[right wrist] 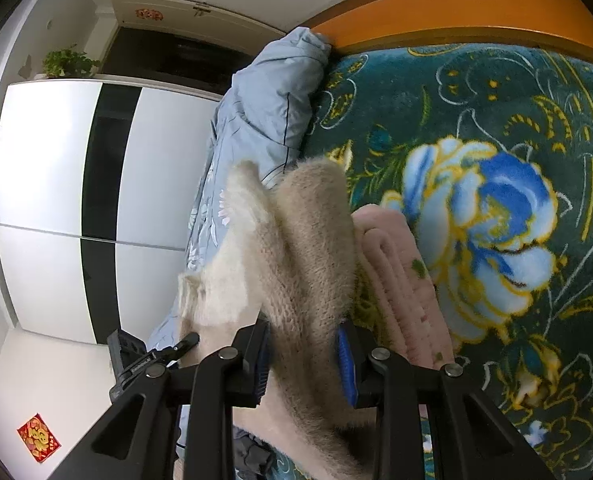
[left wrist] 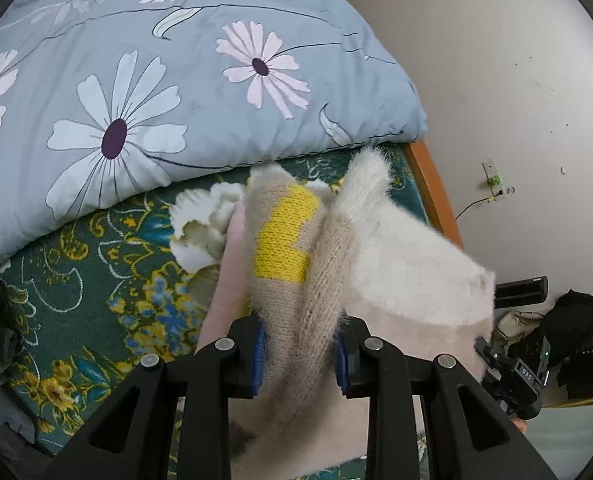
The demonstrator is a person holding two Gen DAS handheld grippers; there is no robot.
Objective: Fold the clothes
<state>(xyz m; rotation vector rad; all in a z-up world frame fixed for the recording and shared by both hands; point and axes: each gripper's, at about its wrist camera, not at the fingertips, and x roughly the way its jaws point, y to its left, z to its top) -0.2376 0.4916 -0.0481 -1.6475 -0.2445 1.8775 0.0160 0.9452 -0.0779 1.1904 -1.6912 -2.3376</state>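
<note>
Between both claws, left claw (left wrist: 299, 354) and right claw (right wrist: 304, 360), bunched sweater (left wrist: 376, 248) is gripped; yellow patch (left wrist: 282, 236) shows only left.

- Even indoor light, fairly bright, source not in view.
- Soft shadow under the quilt (left wrist: 200, 80) edge on the green blanket (left wrist: 76, 280); no hard shadows.
- Mild glare on the white wardrobe (right wrist: 44, 152) doors, left in right wrist view.
- Strong fisheye bend: bed frame (right wrist: 456, 12) and wardrobe lines curve; black corners in both views.
- Fuzzy sweater (left wrist: 296, 248) tips slightly smeared; blanket pattern sharp.
- Near black gripper arms dark, little detail.
</note>
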